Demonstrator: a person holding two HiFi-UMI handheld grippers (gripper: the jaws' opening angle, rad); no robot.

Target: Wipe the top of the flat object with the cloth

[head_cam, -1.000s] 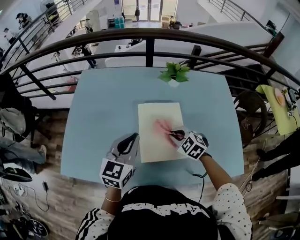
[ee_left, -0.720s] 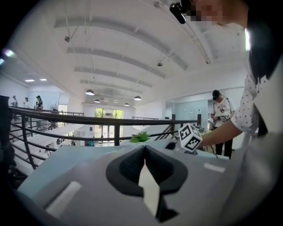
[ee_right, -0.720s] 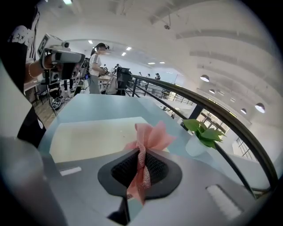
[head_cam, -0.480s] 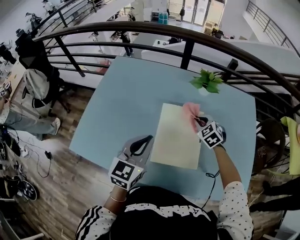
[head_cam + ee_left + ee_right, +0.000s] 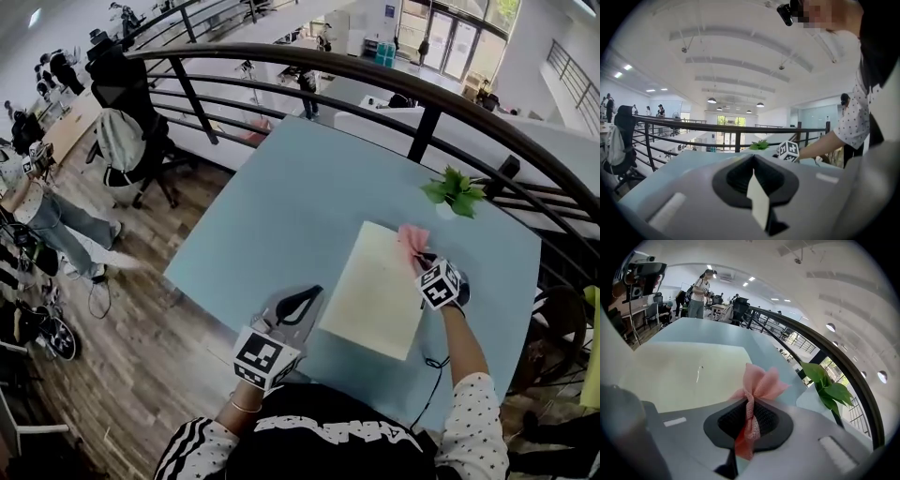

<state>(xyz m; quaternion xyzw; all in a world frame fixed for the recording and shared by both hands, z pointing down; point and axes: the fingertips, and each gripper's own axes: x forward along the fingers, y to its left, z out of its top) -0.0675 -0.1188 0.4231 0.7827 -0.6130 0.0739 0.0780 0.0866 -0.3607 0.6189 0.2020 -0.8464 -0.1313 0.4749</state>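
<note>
Right gripper [image 5: 421,260], pinching crumpled pink cloth [image 5: 411,238], has swept from flat cream board [image 5: 373,292] middle to far corner; wiping judged under way.

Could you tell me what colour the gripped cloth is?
The cloth is pink, clearest in the right gripper view.

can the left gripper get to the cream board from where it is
Probably yes: the left gripper is close beside the left edge of the cream board, and only bare table shows between them.
</note>
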